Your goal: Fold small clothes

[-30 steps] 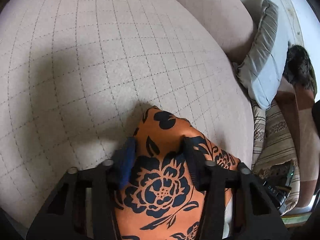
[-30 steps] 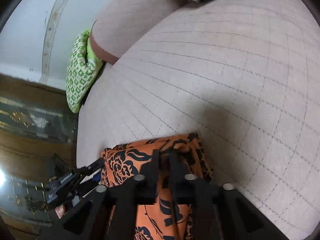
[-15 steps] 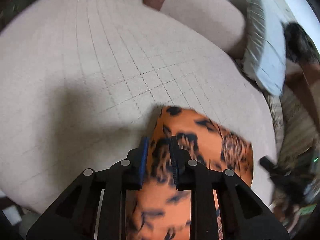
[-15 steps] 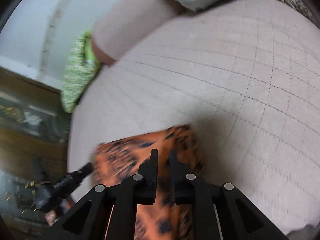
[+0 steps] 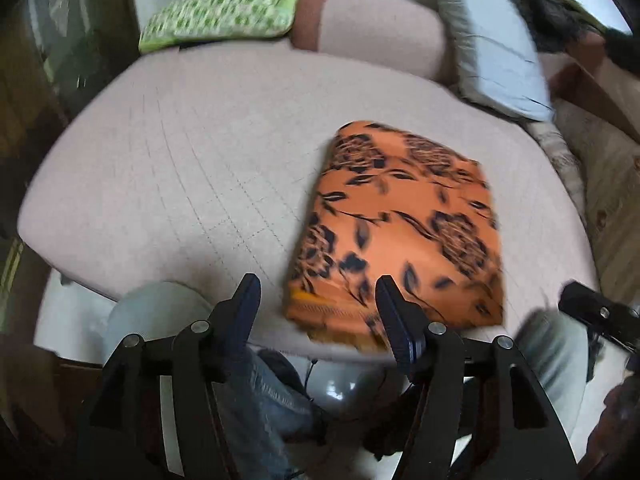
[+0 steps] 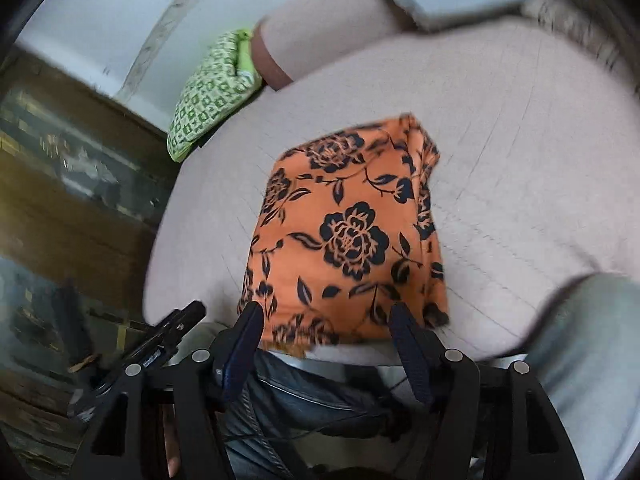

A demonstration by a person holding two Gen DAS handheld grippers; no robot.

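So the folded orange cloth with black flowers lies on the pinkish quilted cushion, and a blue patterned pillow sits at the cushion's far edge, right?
Not quite: the patterned pillow is green and white, not blue, as both wrist views show. The folded orange cloth with black flowers does lie on the pinkish quilted cushion.

The left gripper point(image 5: 316, 292), its jaws opening with nothing between them, hangs above the near edge of the folded orange floral cloth point(image 5: 400, 224) lying on the pale quilted cushion point(image 5: 180, 168).
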